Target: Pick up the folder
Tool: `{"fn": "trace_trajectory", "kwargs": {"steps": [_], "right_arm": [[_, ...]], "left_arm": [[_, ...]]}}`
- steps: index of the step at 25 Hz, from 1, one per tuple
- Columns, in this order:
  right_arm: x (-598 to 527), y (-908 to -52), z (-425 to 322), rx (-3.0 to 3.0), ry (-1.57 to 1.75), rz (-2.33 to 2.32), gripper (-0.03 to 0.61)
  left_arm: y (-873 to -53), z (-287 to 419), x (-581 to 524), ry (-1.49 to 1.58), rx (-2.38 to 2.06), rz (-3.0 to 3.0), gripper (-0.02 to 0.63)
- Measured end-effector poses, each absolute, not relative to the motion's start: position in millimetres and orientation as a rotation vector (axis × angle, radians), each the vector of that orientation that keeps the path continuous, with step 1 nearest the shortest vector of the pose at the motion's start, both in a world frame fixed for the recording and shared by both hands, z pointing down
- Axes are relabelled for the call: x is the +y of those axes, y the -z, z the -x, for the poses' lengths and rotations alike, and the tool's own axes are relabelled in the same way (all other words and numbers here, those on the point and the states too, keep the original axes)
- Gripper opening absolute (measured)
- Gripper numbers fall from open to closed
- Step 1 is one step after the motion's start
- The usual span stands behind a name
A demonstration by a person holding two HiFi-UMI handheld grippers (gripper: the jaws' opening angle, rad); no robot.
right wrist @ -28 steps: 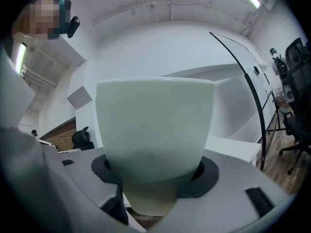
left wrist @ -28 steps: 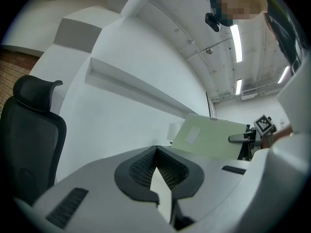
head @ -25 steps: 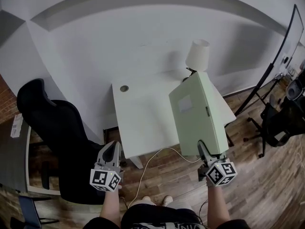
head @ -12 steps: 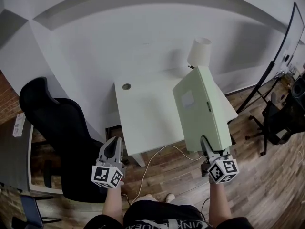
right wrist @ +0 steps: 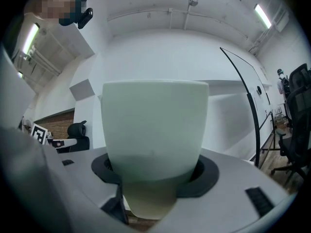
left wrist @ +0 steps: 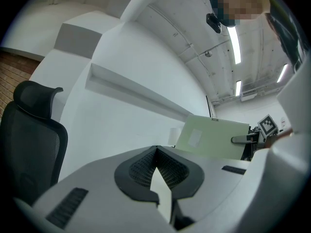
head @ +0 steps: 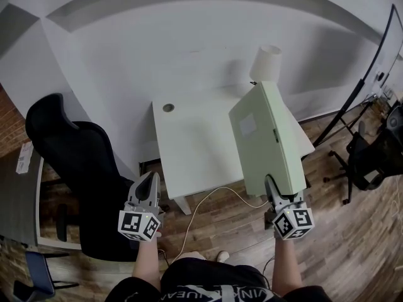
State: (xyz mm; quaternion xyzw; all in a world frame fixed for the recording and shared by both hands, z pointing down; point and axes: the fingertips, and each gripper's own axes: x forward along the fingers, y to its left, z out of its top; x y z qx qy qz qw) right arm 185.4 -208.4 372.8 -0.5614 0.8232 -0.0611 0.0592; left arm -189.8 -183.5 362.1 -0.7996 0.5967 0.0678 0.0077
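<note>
One pale green folder [head: 267, 137] sits clamped in the right gripper [head: 274, 190]. The jaws grip its near end and stand wide apart on its thick edge. In the right gripper view the folder [right wrist: 154, 125] fills the space between the two dark pads [right wrist: 206, 171] and rises straight ahead of the camera. From that grip it stretches away from the person over the right part of the white desk [head: 189, 150]. Its broad face carries a white label and is turned up and to the left. Its near end hangs out past the desk's front edge, above the wooden floor [head: 340, 244]. Its far end lies close to a white lampshade [head: 264, 63] in the head view. Whether that far end clears the desktop cannot be told.

The right forearm reaches forward from the body, and the gripper points away from the person, about level. Its marker cube [head: 293, 223] is at the near end.

Well apart on the other side, the left gripper [head: 150, 184] is held out in the same way. It hangs over the floor in front of a black office chair [head: 69, 150]. Its jaws meet at the tips with nothing between them [left wrist: 155, 152]. Its own view shows the folder [left wrist: 214, 137] off to the right.

A pale cable [head: 208, 203] trails from the desk's front edge down to the floor between the two arms.
</note>
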Motion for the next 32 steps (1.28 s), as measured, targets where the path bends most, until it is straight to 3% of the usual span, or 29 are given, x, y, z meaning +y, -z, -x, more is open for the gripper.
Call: {"fn": "trace_trajectory", "kwargs": {"steps": [32], "right_arm": [[-218, -376, -194, 2.445, 0.173, 1.757, 0.291]], "left_arm": [[-373, 185, -200, -0.201, 1.853, 2.534, 0.012]]}}
